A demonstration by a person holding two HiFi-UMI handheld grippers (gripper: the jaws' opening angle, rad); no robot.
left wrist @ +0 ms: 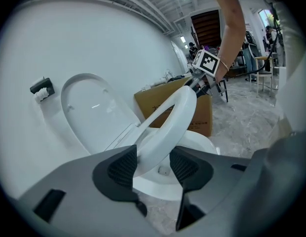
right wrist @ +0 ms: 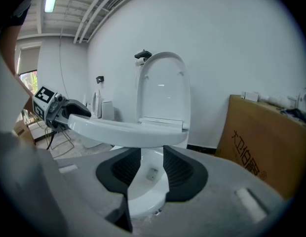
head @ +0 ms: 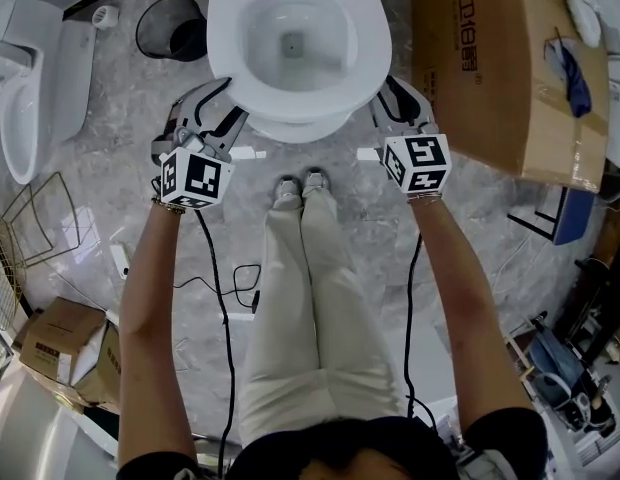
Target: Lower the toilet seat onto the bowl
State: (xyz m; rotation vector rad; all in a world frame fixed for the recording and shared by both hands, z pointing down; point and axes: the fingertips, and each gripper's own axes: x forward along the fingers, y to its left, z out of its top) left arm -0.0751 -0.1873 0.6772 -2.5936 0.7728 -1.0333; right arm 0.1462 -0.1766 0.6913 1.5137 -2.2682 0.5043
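Seat [right wrist: 123,132]: hangs about level above the bowl [right wrist: 145,196] with clear air under it, hinged at the back; not down yet.
Lid [right wrist: 163,88]: upright against the wall, out of the way.
Left hand-held gripper [left wrist: 154,164]: narrow, closed on the seat's left rim near the front, the rim running between its pads.
Right hand-held gripper [right wrist: 152,167]: narrow gap with only the bowl showing through it. The seat's right rim lies across its tips, so it looks to me more like a prop from below than a pinch.
Pace: I'd bring both sides down together and slowly, so the ring doesn't twist on its hinge or slam.
Last stretch: whatever sits under the rim wants slipping out sideways just before contact, or it gets caught between seat and bowl.
Box [head: 500,68]: close on the right, so room to pull that side away looks tight.
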